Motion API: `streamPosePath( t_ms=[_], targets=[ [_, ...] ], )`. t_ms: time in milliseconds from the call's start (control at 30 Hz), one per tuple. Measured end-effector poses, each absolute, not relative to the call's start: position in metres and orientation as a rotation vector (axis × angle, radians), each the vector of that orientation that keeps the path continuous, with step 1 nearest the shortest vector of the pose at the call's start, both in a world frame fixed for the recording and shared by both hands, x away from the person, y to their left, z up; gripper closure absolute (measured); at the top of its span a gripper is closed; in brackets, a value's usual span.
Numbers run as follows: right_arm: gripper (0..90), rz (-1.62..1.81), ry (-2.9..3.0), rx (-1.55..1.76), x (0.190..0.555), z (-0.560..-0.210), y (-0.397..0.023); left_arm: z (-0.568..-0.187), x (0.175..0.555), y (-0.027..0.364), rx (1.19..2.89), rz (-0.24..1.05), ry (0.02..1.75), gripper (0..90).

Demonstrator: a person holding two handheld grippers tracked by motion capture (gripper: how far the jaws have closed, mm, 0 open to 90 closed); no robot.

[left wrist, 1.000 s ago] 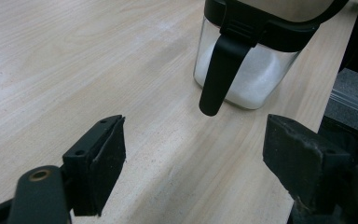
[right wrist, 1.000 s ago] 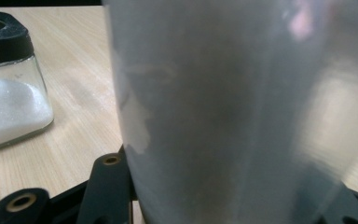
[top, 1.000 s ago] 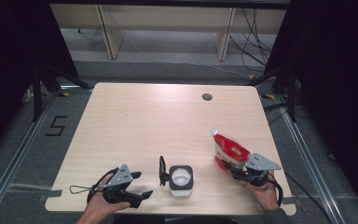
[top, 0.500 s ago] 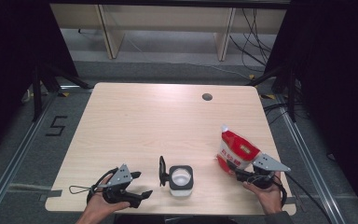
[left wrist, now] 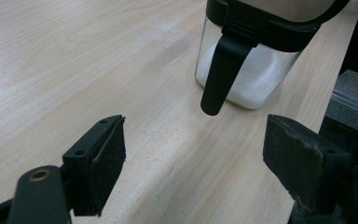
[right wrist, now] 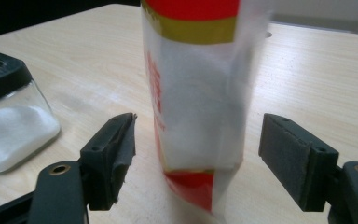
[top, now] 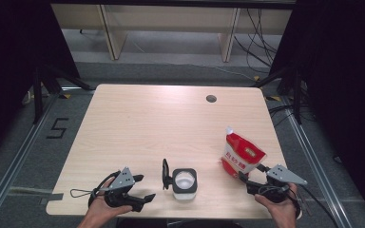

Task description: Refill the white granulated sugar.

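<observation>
Presently: right hand [top: 278, 204] at the table's [top: 171, 123] near right corner, right gripper [right wrist: 196, 154] level, jaws just opened, spread clear of the upright red-and-white pouch [top: 240, 154] between them. Left gripper [top: 140, 187] rests near-left, jaws spread, empty, facing the glass jar [top: 184, 183].

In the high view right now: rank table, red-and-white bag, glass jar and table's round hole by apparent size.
1. table
2. red-and-white bag
3. glass jar, looking only slightly smaller than the bag, so that pair is unsure
4. round hole
</observation>
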State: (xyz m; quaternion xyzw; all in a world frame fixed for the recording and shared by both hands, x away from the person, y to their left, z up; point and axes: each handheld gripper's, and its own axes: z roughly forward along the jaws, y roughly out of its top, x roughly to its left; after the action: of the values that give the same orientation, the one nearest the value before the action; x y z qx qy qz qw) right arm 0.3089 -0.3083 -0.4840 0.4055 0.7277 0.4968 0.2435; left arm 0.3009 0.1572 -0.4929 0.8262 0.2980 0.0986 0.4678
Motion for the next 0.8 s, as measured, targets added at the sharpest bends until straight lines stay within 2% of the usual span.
streamPosePath(
  t_ms=[200, 267, 367, 800],
  targets=[
    [28.3, 1.311, 1.987, 1.204, 0.293, -0.481, -0.31, -0.493, 0.302, 0.157, 2.046, 0.24, 0.724, 20.5],
    [28.0, 1.263, 1.998, 1.137, 0.292, -0.481, -0.312, -0.492, 0.303, 0.157, 2.042, 0.247, 0.722, 20.5],
    [27.0, 1.236, 2.008, 1.215, 0.285, -0.48, -0.309, -0.491, 0.304, 0.157, 2.034, 0.238, 0.724, 20.5],
    [25.5, 1.155, 2.054, 1.199, 0.264, -0.485, -0.313, -0.484, 0.308, 0.152, 1.994, 0.217, 0.728, 20.5]
  ],
)
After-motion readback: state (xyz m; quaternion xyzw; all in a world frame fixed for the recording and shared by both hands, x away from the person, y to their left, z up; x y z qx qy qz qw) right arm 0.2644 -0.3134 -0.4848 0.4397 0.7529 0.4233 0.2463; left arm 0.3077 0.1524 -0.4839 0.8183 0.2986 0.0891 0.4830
